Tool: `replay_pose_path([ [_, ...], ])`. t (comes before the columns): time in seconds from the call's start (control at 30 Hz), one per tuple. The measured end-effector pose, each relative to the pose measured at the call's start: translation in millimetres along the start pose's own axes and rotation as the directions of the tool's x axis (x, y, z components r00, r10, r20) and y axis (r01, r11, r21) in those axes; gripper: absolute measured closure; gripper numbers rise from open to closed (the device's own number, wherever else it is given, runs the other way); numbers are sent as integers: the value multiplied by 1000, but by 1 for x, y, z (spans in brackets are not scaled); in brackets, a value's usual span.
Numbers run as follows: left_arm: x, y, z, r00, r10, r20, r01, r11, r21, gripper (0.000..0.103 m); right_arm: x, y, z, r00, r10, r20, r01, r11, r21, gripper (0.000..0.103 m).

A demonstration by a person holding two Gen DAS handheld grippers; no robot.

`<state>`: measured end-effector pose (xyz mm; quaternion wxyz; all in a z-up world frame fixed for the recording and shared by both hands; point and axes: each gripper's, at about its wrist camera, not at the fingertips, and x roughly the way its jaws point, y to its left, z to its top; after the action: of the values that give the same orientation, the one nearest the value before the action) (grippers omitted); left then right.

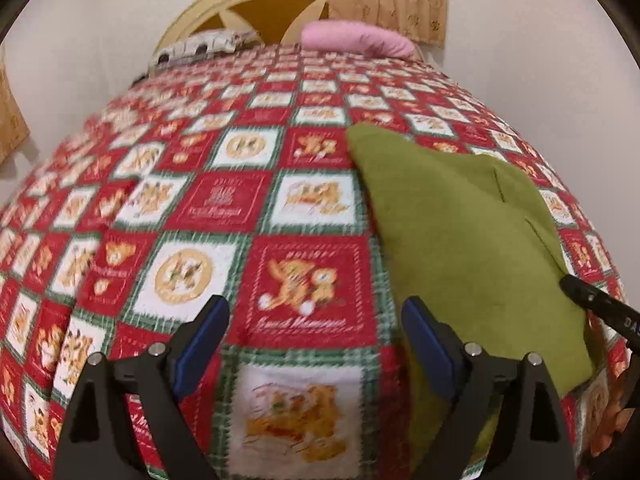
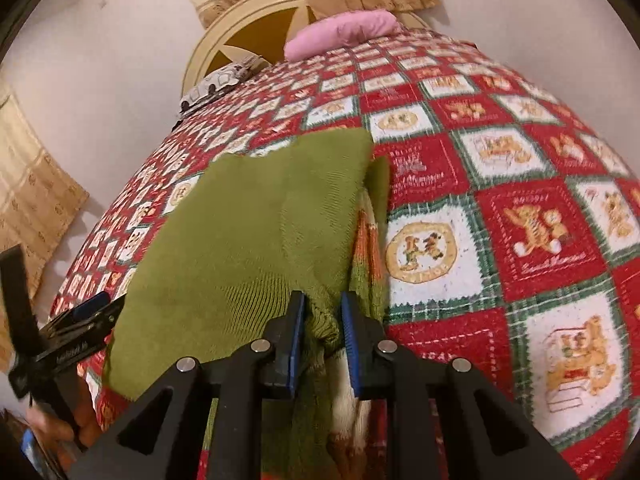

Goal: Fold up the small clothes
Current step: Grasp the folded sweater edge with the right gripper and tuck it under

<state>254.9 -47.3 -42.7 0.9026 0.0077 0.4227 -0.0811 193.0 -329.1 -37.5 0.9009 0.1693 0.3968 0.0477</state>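
The right gripper [image 2: 322,322] pinches a bunched bit of the green cloth [image 2: 248,236] at its near edge, the blue pads close together with a fold of knit squeezed between them. From that pinch the cloth runs away across the blanket [image 2: 500,208], lying mostly flat, with one layer already doubled over; a narrow strip of it sticks out along the side nearer the bear squares. Under the pinch there seems to be a striped orange and white part, though the blur makes it hard to say whether that belongs to the same garment.

The left gripper [image 1: 316,336] hangs just beside the cloth's other long edge, its fingers spread wide and holding nothing, with only the patterned blanket between them. Its tip shows in the right view at the cloth's near corner on that side.

The cloth lies near the foot of the bed, well apart from the pink pillow [image 2: 340,34] and the headboard [image 2: 240,32] beyond it.

The step in hand looks like taking hold for the next fold. To do it well, the left gripper should close on the matching near corner of the cloth, so both ends lift level. Both layers should be caught in each pinch, the edge kept taut between the two, and the cloth carried over low so the fold lands square rather than skewed.
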Motion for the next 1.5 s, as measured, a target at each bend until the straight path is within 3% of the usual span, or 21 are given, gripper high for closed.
replay_pose_path([
  [0.2,-3,17,23,984,-176,20,176,966,-192,12,-25,8,31,994,-43,98,46,998,-33,80],
  [0.4,11,-23,47,984,-177,23,179,976,-126,12,22,24,67,997,-68,34,73,987,-145,80],
  [0.5,33,-45,46,994,-105,-15,104,993,-48,13,60,14,74,991,-123,-56,113,981,-159,81],
  [0.6,49,-40,37,987,-153,-53,147,984,-96,9,79,-5,79,989,-139,-54,130,981,-146,83],
  [0.63,54,-38,35,986,-153,-58,146,984,-104,3,80,-9,81,990,-132,-56,124,984,-130,83],
  [0.7,60,-34,32,985,-159,-65,152,983,-106,0,81,-19,84,990,-125,-59,120,990,-79,62],
  [0.73,61,-33,32,981,-178,-75,169,979,-115,0,81,-25,84,988,-144,-59,140,988,-57,46],
  [0.77,63,-30,33,975,-204,-91,191,973,-128,0,79,-31,83,989,-139,-54,137,990,-39,43],
  [0.87,62,-18,41,950,-283,-131,262,952,-158,0,58,-61,75,999,-37,-1,37,992,124,43],
  [0.97,51,-7,51,942,-320,-100,302,938,-168,0,38,-89,62,997,69,44,-78,962,261,43],
  [1.1,50,-2,66,934,-354,-51,341,924,-174,0,38,-98,54,968,245,51,-247,904,349,42],
  [1.17,61,-4,66,905,-420,-69,399,893,-209,1,47,-89,55,955,295,20,-285,896,340,38],
  [1.23,76,-10,62,870,-483,-104,449,861,-241,1,59,-75,56,963,267,-38,-245,926,286,38],
  [1.3,91,-17,56,849,-509,-140,467,848,-251,1,69,-65,55,969,238,-68,-216,947,238,38],
  [1.5,89,-37,51,885,-446,-133,434,894,-112,0,79,-54,58,971,228,-66,-214,961,173,35],
])
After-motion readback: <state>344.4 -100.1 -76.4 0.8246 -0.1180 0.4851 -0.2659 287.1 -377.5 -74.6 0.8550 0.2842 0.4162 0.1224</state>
